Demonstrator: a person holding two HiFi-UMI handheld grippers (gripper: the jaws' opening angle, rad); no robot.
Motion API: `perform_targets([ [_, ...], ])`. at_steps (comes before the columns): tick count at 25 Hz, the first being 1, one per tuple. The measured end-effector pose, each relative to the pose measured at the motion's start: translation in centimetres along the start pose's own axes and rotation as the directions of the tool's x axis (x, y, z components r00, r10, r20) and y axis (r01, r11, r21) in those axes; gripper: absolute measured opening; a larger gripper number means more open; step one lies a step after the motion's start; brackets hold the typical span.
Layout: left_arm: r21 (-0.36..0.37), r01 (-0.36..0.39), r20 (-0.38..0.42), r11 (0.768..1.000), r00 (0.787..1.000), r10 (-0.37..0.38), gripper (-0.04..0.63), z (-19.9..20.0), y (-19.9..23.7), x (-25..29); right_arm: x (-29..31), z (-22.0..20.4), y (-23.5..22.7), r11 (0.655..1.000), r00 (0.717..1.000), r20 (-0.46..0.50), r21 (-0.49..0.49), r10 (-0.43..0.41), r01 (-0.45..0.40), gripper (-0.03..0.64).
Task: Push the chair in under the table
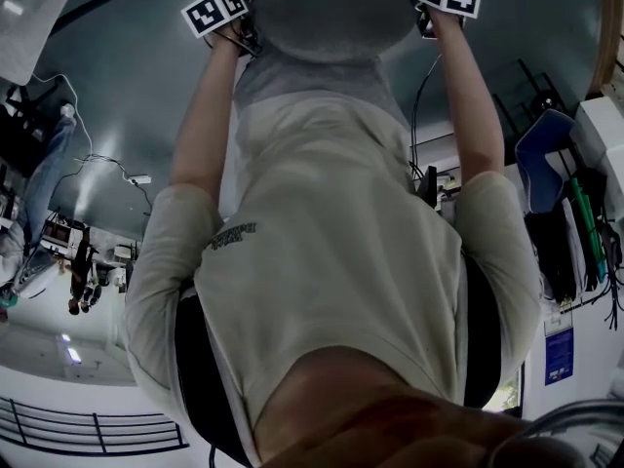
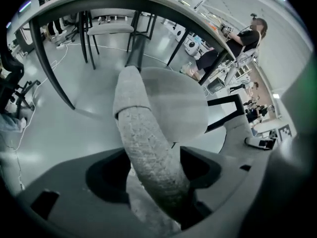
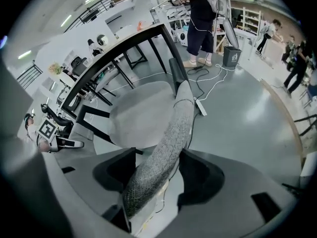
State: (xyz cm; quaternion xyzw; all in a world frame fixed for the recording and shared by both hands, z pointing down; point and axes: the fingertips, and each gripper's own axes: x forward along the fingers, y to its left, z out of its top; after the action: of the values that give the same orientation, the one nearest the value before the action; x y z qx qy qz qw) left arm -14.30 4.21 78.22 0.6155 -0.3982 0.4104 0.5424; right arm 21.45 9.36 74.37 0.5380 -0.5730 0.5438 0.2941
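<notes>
Left tongs point(image 2: 151, 176) and right tongs point(image 3: 158, 175) both gape, straddling chair point(image 2: 141, 128) back, unclamped. Dark-rimmed tabletop point(image 2: 163, 2) at upper frame. Glossy grey floor point(image 2: 64, 128), workshop room.

Stretches out left arm point(image 1: 210, 125) and right arm point(image 1: 478, 105), both straight and side by side, bare below short sleeves. Points left gripper point(image 2: 153, 182) and right gripper point(image 3: 156, 175) steeply downward. Holds the fingers point(image 2: 106, 180) of each spread wide apart. Carries a marker cube point(image 1: 216, 11) on each.
</notes>
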Motion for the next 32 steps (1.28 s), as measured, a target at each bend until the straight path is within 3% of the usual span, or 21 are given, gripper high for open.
perform_targets([
  [11, -0.005, -0.002, 0.005, 1.0, 1.0, 0.002, 0.287, 0.0, 0.0, 0.7, 1.1, -0.2, -0.6, 1.0, 0.999, -0.049, -0.011, -0.003, 0.003, 0.235],
  [20, -0.024, -0.09, 0.025, 0.996, 0.996, 0.091, 0.211, 0.2, 0.7, 0.1, 0.5, 0.2, -1.2, 0.999, 0.998, -0.019, 0.009, -0.053, 0.053, 0.176],
  [32, -0.094, -0.1, 0.102, 0.991, 0.989, 0.109, 0.172, 1.7, 0.5, -1.3, -0.5, 2.1, -0.8, 0.999, 0.998, 0.026, 0.004, -0.051, 0.051, 0.166],
])
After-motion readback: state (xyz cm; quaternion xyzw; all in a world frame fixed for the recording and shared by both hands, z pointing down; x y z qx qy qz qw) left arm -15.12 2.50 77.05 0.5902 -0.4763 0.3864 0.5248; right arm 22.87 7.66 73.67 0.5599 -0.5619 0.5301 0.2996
